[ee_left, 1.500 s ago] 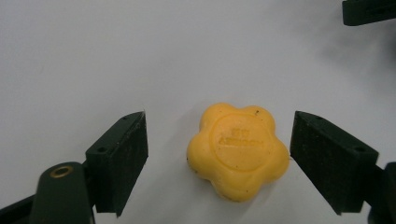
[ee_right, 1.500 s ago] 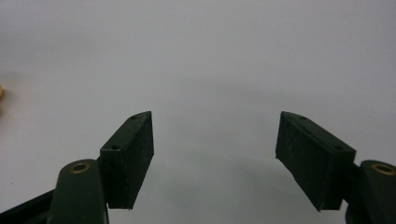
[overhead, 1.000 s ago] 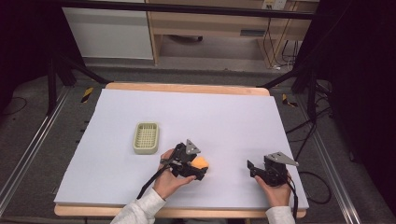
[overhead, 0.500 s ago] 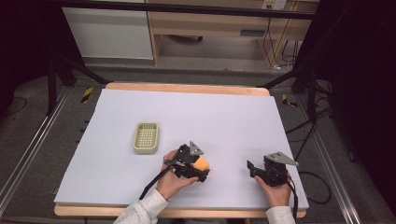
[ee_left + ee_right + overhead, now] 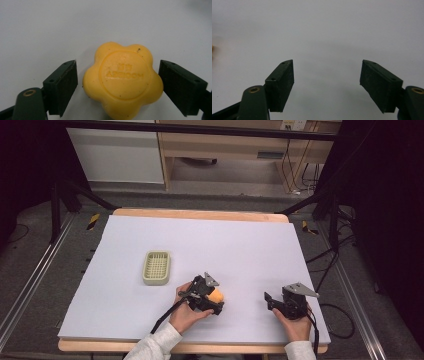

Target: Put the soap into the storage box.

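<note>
A yellow flower-shaped soap bar (image 5: 123, 80) with embossed lettering lies on the white table sheet, between the jaws of my left gripper (image 5: 117, 87). The jaws stand open on either side of it, with small gaps to the soap. From above, the soap (image 5: 216, 296) shows as an orange-yellow spot at the tip of the left gripper (image 5: 212, 302), near the table's front middle. My right gripper (image 5: 327, 82) is open over bare sheet with nothing between its jaws; it rests at the front right (image 5: 270, 301), held by a hand.
A pale green slotted soap dish (image 5: 156, 267) sits on the sheet to the left of the left gripper. The white sheet (image 5: 200, 240) covers a wooden table. Cables trail off the right side.
The left gripper has crept slightly right toward the soap. The right gripper has stayed in place.
</note>
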